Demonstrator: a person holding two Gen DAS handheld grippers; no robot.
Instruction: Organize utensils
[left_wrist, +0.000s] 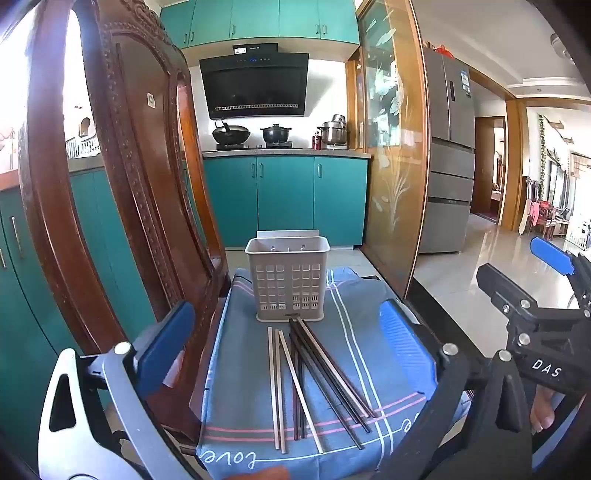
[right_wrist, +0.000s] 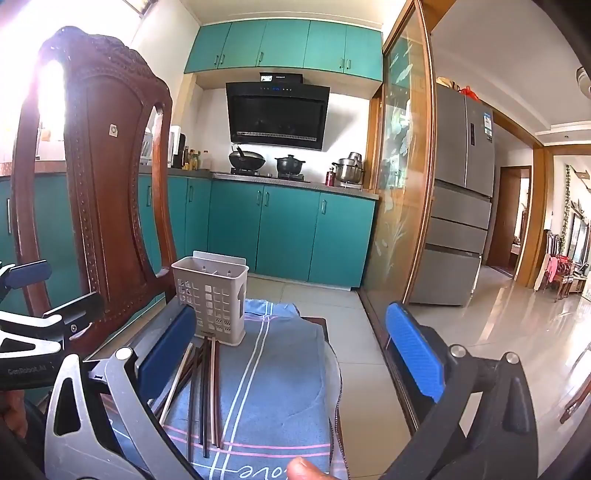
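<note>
Both my left tool (left_wrist: 288, 354) and right tool (right_wrist: 291, 354) gape wide, holding nothing, over chopsticks (left_wrist: 314, 380) lying on blue cloth (left_wrist: 369, 354) before the beige basket (left_wrist: 288, 280).

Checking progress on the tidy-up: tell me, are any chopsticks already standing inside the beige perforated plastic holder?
No. The beige perforated plastic holder looks empty; the chopsticks lie on the blue cloth.

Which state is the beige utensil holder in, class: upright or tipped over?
Upright. The utensil holder stands on its base on the blue cloth, open rim facing up, with the chopsticks lying flat before it.
</note>
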